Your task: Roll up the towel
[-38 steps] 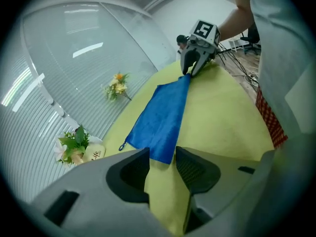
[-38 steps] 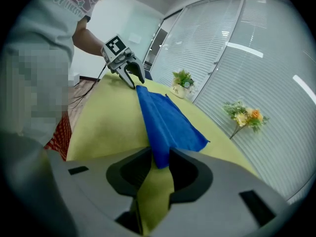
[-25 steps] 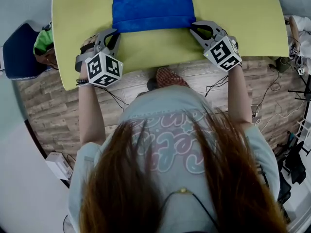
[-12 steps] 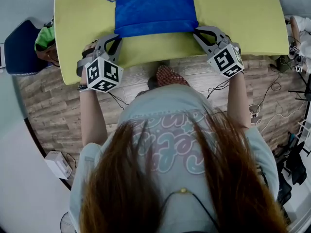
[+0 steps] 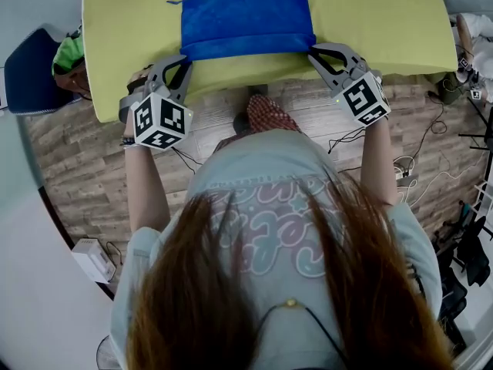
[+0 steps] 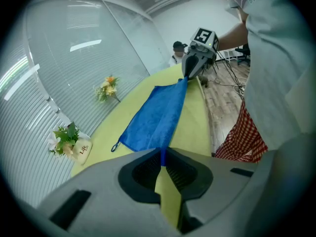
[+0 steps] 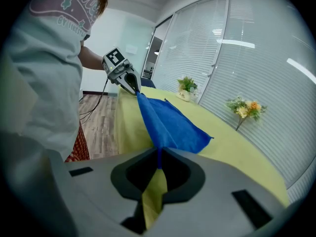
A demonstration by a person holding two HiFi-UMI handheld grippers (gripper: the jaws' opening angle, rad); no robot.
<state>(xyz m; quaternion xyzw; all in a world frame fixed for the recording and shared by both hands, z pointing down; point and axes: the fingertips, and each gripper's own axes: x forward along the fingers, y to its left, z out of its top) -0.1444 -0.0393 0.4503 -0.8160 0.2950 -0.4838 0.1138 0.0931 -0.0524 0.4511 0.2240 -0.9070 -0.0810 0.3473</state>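
Bright, even daylight; fisheye bending with dark vignetted corners; near foreground soft.

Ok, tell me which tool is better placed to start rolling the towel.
Neither leads: the left tool and the right tool each pinch a near corner of the towel, level with each other. Probably use both together.

Yellow-green cloth over the whole surface (image 5: 385, 29), draped down past the near edge above a wood-plank floor (image 5: 77, 168). Directly on the cloth, a blue towel (image 5: 246, 18), spread across the middle, long sides parallel to the near edge, nearer side just short of that edge. Small loop (image 6: 115, 147) at one far corner of the towel. Along the far side, well apart from the towel: a white pot (image 6: 81, 149) of flowers, and farther along a taller spray (image 6: 107, 87) of orange and white blooms.
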